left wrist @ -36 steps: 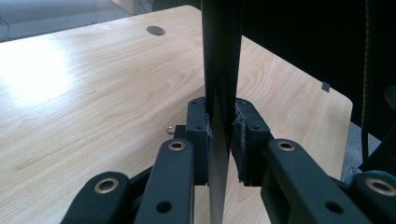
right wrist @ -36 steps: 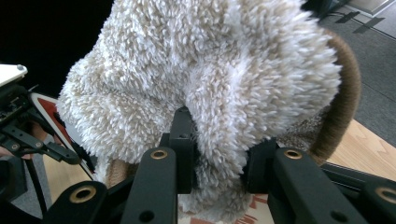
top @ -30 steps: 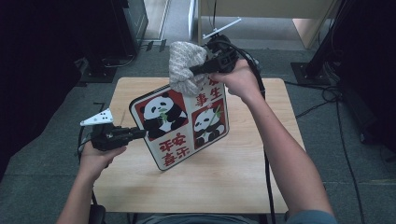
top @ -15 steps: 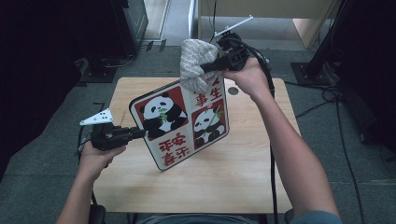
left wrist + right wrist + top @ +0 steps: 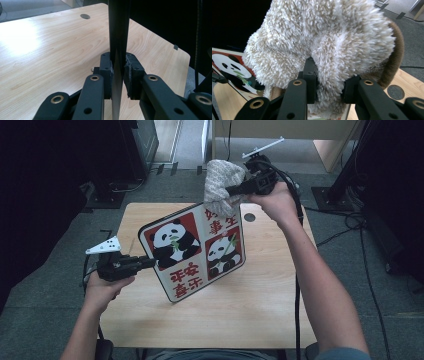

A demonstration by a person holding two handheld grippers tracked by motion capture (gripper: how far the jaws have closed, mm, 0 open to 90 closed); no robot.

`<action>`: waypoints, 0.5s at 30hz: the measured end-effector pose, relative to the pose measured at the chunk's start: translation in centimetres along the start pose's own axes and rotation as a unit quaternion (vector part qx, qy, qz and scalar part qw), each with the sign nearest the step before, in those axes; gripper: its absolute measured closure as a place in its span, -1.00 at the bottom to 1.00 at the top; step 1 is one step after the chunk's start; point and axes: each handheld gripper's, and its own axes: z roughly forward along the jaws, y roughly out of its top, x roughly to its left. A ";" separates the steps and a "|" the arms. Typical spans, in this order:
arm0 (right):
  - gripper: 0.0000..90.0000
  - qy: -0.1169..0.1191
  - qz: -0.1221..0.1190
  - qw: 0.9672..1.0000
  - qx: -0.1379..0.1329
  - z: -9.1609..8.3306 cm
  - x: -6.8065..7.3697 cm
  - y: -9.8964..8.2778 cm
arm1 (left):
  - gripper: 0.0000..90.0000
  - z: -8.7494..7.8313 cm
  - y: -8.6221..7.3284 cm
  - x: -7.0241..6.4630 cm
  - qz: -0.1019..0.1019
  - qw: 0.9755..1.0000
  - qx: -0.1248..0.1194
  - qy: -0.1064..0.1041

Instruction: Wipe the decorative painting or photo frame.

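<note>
Left gripper (image 5: 142, 263) was clamped on the left edge of the panda board (image 5: 195, 252), holding it tilted above the wooden table (image 5: 260, 300); in the left gripper view the pads (image 5: 106, 72) pinched the thin board edge (image 5: 118, 37) on both sides. Right gripper (image 5: 235, 190) was closed on a fluffy beige cloth (image 5: 220, 182), bunched between its jaws and resting at the board's top edge.

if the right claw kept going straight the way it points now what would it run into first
The right claw is shut on the fluffy cloth and points toward the left of the high view, above the panda board's top edge. Past the cloth the way looks free, though depth is unclear.
</note>
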 end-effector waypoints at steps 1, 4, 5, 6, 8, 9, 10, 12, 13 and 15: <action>0.58 -0.002 0.000 1.000 -0.001 -0.1 -0.1 -0.1 | 0.75 0.0 0.0 0.0 0.000 1.000 0.000 0.000; 0.59 -0.010 0.001 1.000 0.000 -0.4 -0.6 -0.4 | 0.75 0.0 0.0 0.0 0.000 1.000 0.000 0.000; 0.59 -0.013 0.002 1.000 0.000 -0.5 -0.8 -0.5 | 0.75 0.0 0.0 0.0 -0.001 1.000 0.000 0.000; 0.59 -0.016 0.004 1.000 -0.002 -0.6 -1.0 -0.6 | 0.75 0.0 0.0 0.0 0.000 1.000 0.000 0.000; 0.59 -0.020 0.007 1.000 -0.004 -0.7 -1.3 -0.7 | 0.75 0.0 0.0 0.0 -0.001 1.000 0.000 0.000; 0.59 -0.023 0.007 1.000 -0.004 -0.8 -1.4 -0.8 | 0.75 0.0 0.0 0.0 0.000 1.000 0.000 0.000; 0.59 -0.026 0.008 1.000 -0.006 -0.9 -1.5 -0.9 | 0.75 0.0 0.0 0.0 -0.001 1.000 0.000 0.000; 0.59 -0.031 0.010 0.999 -0.008 -1.1 -1.9 -1.0 | 0.75 0.0 0.0 0.0 0.000 1.000 0.000 0.002; 0.59 -0.033 0.011 0.999 -0.008 -1.2 -2.0 -1.1 | 0.75 0.0 0.0 -0.1 0.001 1.000 0.000 0.002; 0.59 -0.038 0.013 0.999 -0.009 -1.3 -2.4 -1.2 | 0.75 0.0 0.0 -0.1 0.001 1.000 0.000 0.002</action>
